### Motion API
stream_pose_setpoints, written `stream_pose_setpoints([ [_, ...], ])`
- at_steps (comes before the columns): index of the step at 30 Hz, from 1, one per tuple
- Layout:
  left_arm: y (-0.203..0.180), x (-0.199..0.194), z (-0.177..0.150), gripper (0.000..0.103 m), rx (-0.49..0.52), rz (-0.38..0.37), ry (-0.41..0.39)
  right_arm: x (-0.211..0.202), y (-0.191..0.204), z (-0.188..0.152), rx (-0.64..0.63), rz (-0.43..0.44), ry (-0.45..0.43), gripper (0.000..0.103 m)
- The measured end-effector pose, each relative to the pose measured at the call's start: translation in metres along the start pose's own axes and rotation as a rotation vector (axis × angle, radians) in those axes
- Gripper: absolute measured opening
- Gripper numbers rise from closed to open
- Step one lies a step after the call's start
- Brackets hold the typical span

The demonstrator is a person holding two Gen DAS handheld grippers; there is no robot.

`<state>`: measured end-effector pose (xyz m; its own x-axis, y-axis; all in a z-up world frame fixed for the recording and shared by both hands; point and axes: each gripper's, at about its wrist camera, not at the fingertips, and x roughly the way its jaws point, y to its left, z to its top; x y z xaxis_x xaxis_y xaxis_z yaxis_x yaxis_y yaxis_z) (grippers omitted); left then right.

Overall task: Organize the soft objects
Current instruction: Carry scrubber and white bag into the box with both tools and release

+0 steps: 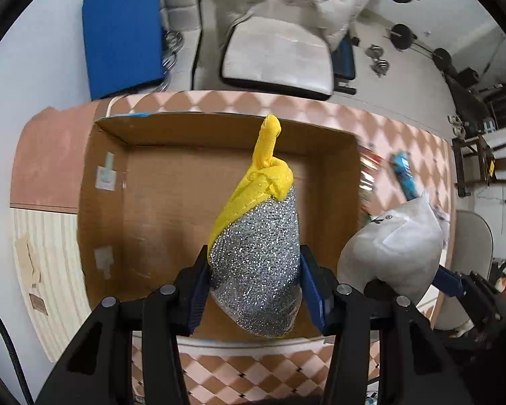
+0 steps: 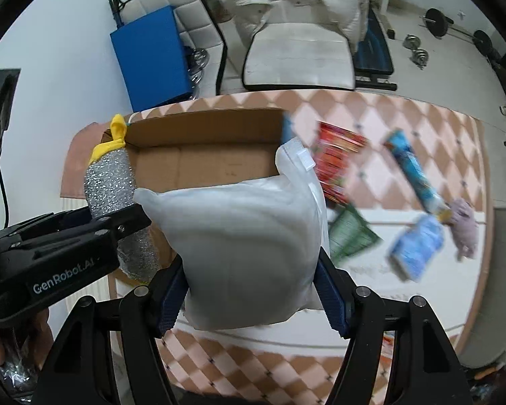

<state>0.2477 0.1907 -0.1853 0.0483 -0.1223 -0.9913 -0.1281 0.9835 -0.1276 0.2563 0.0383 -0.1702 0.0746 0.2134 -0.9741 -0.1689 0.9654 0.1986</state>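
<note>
**Two squashy things held over the box**

The left gripper (image 1: 254, 281) is closed on a sparkly silver scrubber (image 1: 256, 263) with a yellow cloth top (image 1: 264, 175). It holds the scrubber by its fat middle, over the open cardboard box (image 1: 104, 202) on the desk (image 1: 404, 141). The scrubber looks light and springy. It bulges between the jaws, so a soft squeeze seems enough. The thin yellow tail looks floppy and would be a poor place to grab.

The right gripper (image 2: 251, 298) is closed on a puffy white bag (image 2: 239, 246). It holds the bag near its bottom end, just at the near right side of the box. The bag looks soft and full of air or stuffing. Its plastic skin looks smooth and may slip, so the wide middle seems the best place to hold.

Bright packets (image 2: 337, 162) and a pale pink cloth (image 2: 464, 229) lie on the desk to the right, well apart from the box. The box looks empty inside.
</note>
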Motion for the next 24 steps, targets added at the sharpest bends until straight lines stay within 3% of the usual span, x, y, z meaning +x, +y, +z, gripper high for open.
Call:
stream_pose_setpoints([
  [6,0.051,0.052,0.047,0.046,-0.004,-0.015,0.113,0.073,0.043,0.042,0.063,-0.006,0.074,0.072],
  [13,0.074,0.097,0.078,0.046,0.009,-0.081,0.222,0.137,0.059,0.064,0.104,-0.022,0.136,0.072],
  [24,0.081,0.123,0.083,0.047,0.047,-0.091,0.278,0.166,0.066,0.076,0.076,-0.065,0.151,0.074],
])
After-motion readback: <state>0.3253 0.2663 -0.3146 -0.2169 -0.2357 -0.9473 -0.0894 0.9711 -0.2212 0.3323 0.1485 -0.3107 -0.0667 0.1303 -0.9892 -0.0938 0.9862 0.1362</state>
